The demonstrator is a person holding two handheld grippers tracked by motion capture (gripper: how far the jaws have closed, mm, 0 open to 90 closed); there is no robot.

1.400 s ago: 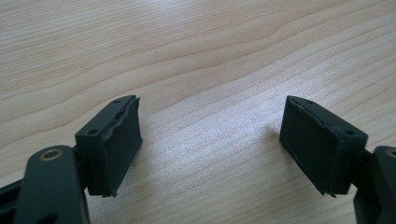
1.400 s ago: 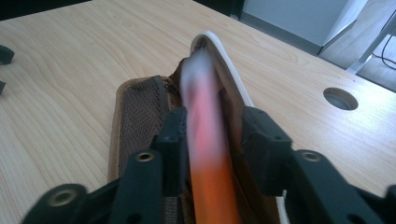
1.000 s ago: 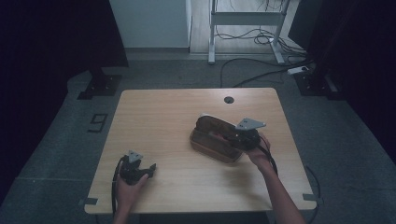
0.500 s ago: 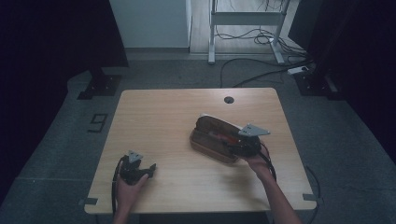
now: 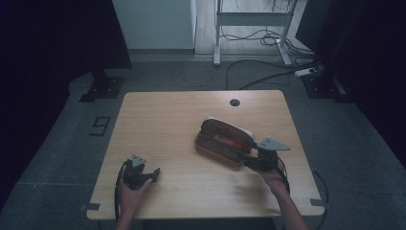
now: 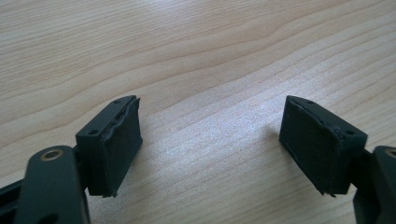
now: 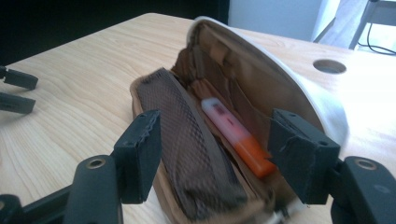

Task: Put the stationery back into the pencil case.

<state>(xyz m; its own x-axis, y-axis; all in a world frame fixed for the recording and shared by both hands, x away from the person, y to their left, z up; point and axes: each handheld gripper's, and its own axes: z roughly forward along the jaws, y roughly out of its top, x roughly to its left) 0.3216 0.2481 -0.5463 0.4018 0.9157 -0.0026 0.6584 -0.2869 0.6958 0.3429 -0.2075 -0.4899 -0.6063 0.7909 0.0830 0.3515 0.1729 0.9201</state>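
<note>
Open brown pouch (image 5: 224, 143) lying at about 3 o'clock of the desk (image 5: 172, 120), an orange marker (image 7: 238, 136) inside. Right gripper (image 7: 224, 156) at the pouch's near end, fingers just opened wider, straddling it without pressing. Left gripper (image 6: 210, 140) at 7 o'clock, fingers wide over bare wood.

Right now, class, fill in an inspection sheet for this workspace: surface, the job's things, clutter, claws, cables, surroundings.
Surface: light wooden table with a round cable hole near its far edge.
Job's things: brown pencil case lying open, mesh pocket inside; an orange and white marker lies in it.
Clutter: nothing seen.
Claws: left claw open over bare wood, holding nothing; right claw at the case's near end, its jaws have just been opening, pads apart with the case's end between them.
Cables: loose leads on the floor beyond the table.
Surroundings: grey floor, metal frame behind, dark sides.
</note>
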